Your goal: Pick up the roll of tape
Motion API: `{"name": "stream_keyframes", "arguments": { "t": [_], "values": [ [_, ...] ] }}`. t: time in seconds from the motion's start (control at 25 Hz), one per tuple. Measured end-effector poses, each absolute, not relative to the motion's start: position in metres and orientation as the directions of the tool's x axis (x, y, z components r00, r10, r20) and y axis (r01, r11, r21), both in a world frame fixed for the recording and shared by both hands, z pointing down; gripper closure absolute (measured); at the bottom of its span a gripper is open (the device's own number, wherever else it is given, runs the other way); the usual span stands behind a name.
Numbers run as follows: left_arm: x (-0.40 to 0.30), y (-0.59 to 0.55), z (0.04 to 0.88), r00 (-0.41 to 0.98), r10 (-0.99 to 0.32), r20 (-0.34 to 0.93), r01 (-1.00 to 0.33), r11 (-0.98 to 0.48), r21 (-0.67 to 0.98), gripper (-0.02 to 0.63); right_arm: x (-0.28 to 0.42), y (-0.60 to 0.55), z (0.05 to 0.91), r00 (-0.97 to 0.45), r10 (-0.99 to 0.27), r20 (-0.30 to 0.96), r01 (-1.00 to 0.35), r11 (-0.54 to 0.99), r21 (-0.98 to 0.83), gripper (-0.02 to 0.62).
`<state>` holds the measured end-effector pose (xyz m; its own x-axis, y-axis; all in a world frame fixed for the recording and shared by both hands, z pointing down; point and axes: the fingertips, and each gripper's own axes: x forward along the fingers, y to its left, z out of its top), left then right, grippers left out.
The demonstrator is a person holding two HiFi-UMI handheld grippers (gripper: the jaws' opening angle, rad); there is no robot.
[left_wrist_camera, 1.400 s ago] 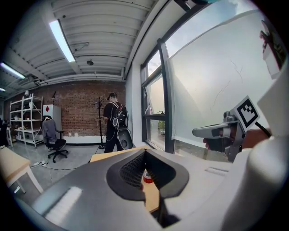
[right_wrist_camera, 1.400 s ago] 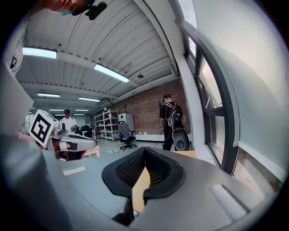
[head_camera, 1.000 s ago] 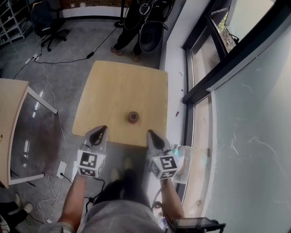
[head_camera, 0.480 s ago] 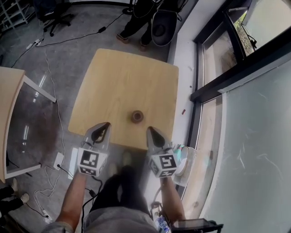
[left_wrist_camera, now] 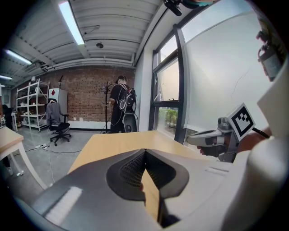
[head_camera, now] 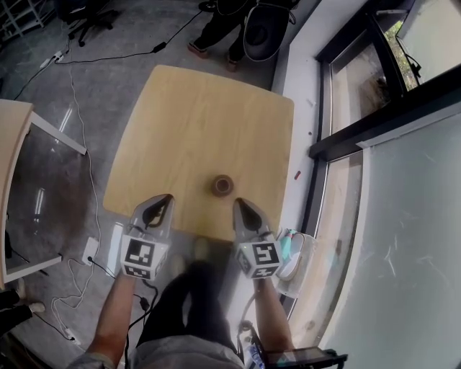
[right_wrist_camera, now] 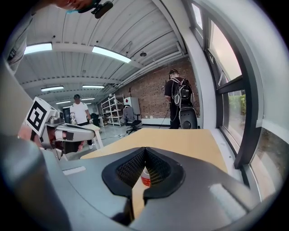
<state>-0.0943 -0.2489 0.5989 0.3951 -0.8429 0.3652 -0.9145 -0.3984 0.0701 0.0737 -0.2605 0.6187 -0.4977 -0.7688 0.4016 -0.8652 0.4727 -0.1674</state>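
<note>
A small brown roll of tape (head_camera: 222, 185) lies flat on the light wooden table (head_camera: 180, 122), near its front edge. My left gripper (head_camera: 163, 201) hovers at that front edge, left of the roll, its jaws closed together with nothing between them. My right gripper (head_camera: 238, 205) is just short of the roll and slightly to its right, also shut and empty. In the right gripper view the roll (right_wrist_camera: 145, 177) shows through the gap below the closed jaw tips (right_wrist_camera: 145, 150). The left gripper view shows its own jaws (left_wrist_camera: 145, 152) meeting over the tabletop.
A person with black gear (head_camera: 229, 21) stands beyond the table's far edge. A second table (head_camera: 14, 144) is at the left, with cables (head_camera: 83, 108) across the floor. A window wall (head_camera: 338, 137) runs along the right. Another person (right_wrist_camera: 80, 113) stands far off.
Both grippers have sunk toward the table's front edge and stayed shut. The tape roll has not moved on the table.
</note>
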Motion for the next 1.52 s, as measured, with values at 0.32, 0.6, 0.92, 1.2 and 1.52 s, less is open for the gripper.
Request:
{"name": "stream_keyframes", "arguments": {
  "t": [0.32,0.6,0.92,1.2,1.52],
  "values": [
    [-0.094,-0.256,0.621,0.396,-0.833,0.387,-0.914,-0.399,0.078,0.606,0.076,-0.265,0.649,-0.488,-0.758,0.432,-0.870,0.462,-0.172,0.580],
    [-0.089,-0.259,0.624,0.408,-0.825,0.391,-0.908,-0.412,0.079,0.606,0.078,-0.271,0.665,-0.474,-0.756,0.452,-0.876,0.455,-0.157,0.580],
    [-0.089,-0.257,0.628,0.419,-0.813,0.405,-0.903,-0.420,0.091,0.606,0.063,-0.283,0.689,-0.491,-0.700,0.518,-0.858,0.492,-0.148,0.420],
    [-0.088,-0.259,0.632,0.421,-0.808,0.412,-0.903,-0.417,0.107,0.606,0.053,-0.300,0.701,-0.484,-0.704,0.520,-0.861,0.490,-0.138,0.275],
    [-0.091,-0.261,0.637,0.418,-0.804,0.423,-0.904,-0.413,0.109,0.606,0.047,-0.309,0.716,-0.482,-0.691,0.538,-0.861,0.488,-0.145,0.193]
  ]
}}
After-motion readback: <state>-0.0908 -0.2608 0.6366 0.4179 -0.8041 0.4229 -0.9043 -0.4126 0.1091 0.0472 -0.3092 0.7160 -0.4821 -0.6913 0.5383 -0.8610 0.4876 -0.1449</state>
